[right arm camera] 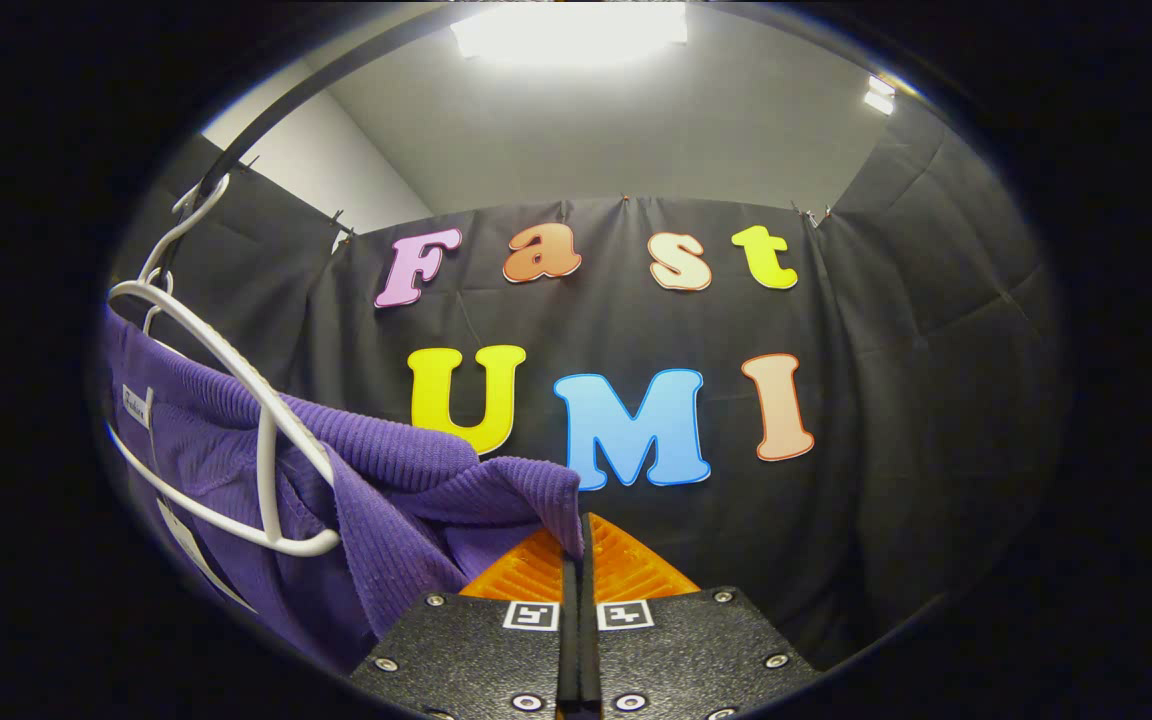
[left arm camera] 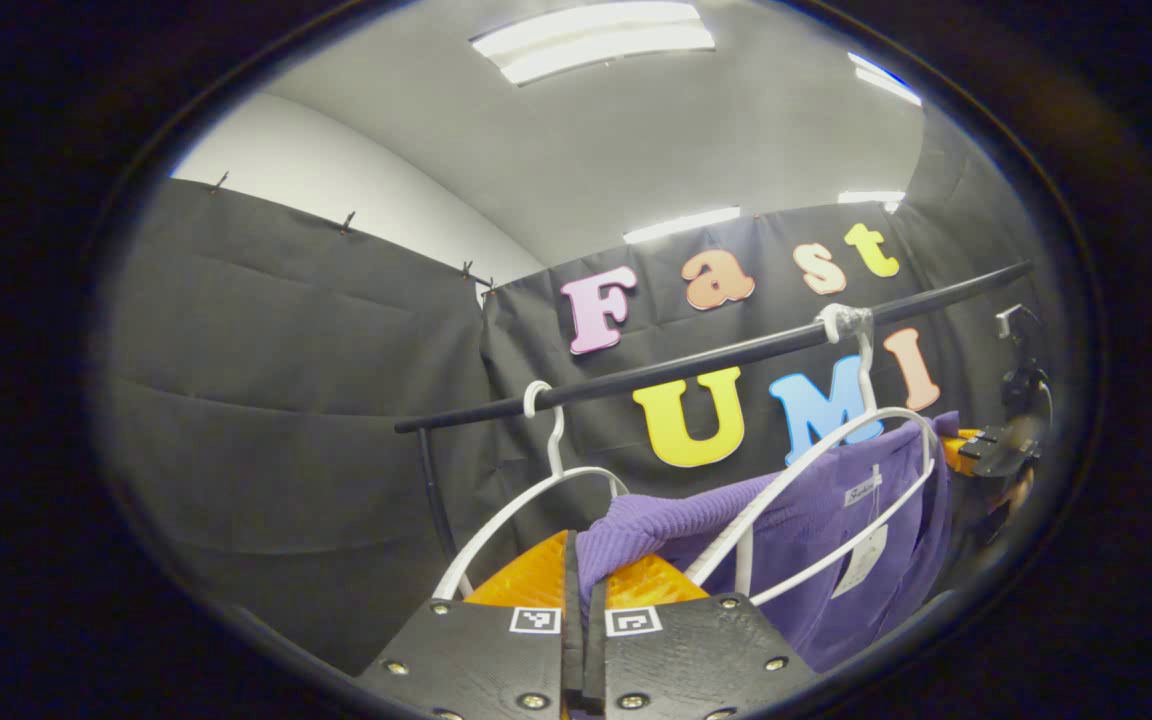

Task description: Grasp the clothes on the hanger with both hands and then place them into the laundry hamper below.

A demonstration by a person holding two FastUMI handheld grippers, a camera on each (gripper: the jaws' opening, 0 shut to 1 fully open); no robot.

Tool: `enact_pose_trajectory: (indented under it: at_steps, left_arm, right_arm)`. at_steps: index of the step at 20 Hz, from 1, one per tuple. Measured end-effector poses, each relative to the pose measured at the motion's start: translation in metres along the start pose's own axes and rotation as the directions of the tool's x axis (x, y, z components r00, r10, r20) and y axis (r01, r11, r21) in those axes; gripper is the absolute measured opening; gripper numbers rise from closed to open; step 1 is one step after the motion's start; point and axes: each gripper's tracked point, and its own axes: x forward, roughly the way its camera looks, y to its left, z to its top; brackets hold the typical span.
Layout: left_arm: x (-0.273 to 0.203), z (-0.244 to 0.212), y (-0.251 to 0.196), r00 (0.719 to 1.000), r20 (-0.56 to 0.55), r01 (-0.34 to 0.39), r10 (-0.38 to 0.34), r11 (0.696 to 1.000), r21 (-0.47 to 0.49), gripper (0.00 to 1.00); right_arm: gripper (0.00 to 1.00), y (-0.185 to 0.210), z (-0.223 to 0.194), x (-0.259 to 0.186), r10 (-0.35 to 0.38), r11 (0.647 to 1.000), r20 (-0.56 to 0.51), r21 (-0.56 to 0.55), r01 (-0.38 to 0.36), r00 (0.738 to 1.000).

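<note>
- Clamping a fold of the purple garment (left arm camera: 626,535), the left gripper (left arm camera: 584,590) is working at the left end of the clothes; its jaws are pressed together on the ribbed cloth, which is bunching up between them.
- Hanging just behind that grip is an empty white hanger (left arm camera: 536,500), hooked on the black rail (left arm camera: 696,362) that is running across the booth.
- Further right in the left gripper view, the garment is draping over a second white hanger (left arm camera: 836,470), whose hook is looped over the same rail; a tag is dangling inside the neckline.
- In the right gripper view, that hanger (right arm camera: 236,400) is sitting at the left, with the purple garment (right arm camera: 386,470) stretching from it toward the right gripper (right arm camera: 576,560).
- The right gripper's jaws are closed on the cloth's corner, pinching the ribbed edge.
- Judging from both grips, the grasping step is looking complete, and the garment is not yet off its hanger.
- The laundry hamper is lying somewhere below.
- The next move is calling for both hands to draw the cloth off the hanger's arms together, keeping the pinches firm, then lowering it; one shoulder could be snagging on the hanger.
</note>
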Motion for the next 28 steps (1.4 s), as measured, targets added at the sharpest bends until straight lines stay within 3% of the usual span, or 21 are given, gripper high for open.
enact_pose_trajectory:
  at_steps: [4,6,8,13,14,17,19,21,27,28]
  left_arm:
    - [0.001,-0.003,-0.005,1.0,-0.003,0.018,-0.018,1.0,-0.005,0.01]
    - [-0.002,-0.005,-0.008,0.999,-0.005,0.033,-0.033,0.999,-0.02,0.06]
    - [-0.006,-0.003,-0.007,1.0,0.005,0.03,-0.03,1.0,-0.007,0.01]
    - [-0.008,-0.002,-0.002,1.0,0.01,0.025,-0.025,0.999,-0.028,0.06]
    - [-0.006,0.001,-0.001,0.999,0.019,0.031,-0.03,0.999,-0.028,0.01]
    - [-0.007,0.021,0.005,0.998,0.035,0.051,-0.053,0.997,0.06,0.01]
    - [-0.008,0.039,0.011,0.996,0.056,0.057,-0.065,0.988,0.145,0.06]
    - [-0.011,0.051,0.013,0.995,0.067,0.062,-0.078,0.974,0.216,0.01]
    - [-0.008,0.03,0.016,0.995,0.025,0.088,-0.095,0.974,0.209,0.01]
    - [-0.011,0.021,0.017,0.996,0.006,0.091,-0.094,0.976,0.199,0.08]
  right_arm:
    - [0.0,0.002,-0.019,0.003,0.008,0.999,-0.04,-0.04,-0.01,0.999]
    - [0.0,0.003,-0.032,0.003,0.006,0.998,-0.069,-0.061,-0.01,0.998]
    - [0.0,0.01,-0.042,0.002,0.015,0.997,-0.093,-0.069,-0.021,0.996]
    - [0.0,0.032,-0.062,-0.009,0.068,0.993,-0.137,-0.091,-0.081,0.988]
    - [0.0,0.033,-0.06,-0.011,0.07,0.991,-0.131,-0.1,-0.084,0.989]
    - [0.0,0.036,-0.053,-0.012,0.088,0.99,-0.123,-0.1,-0.101,0.988]
    - [0.0,0.037,-0.041,-0.013,0.095,0.989,-0.1,-0.103,-0.105,0.99]
    - [0.0,0.038,-0.032,-0.014,0.1,0.987,-0.075,-0.118,-0.108,0.992]
    - [0.0,0.038,-0.035,-0.009,0.115,0.99,-0.079,-0.079,-0.121,0.99]
    - [0.0,0.038,-0.041,-0.008,0.114,0.99,-0.095,-0.066,-0.121,0.989]
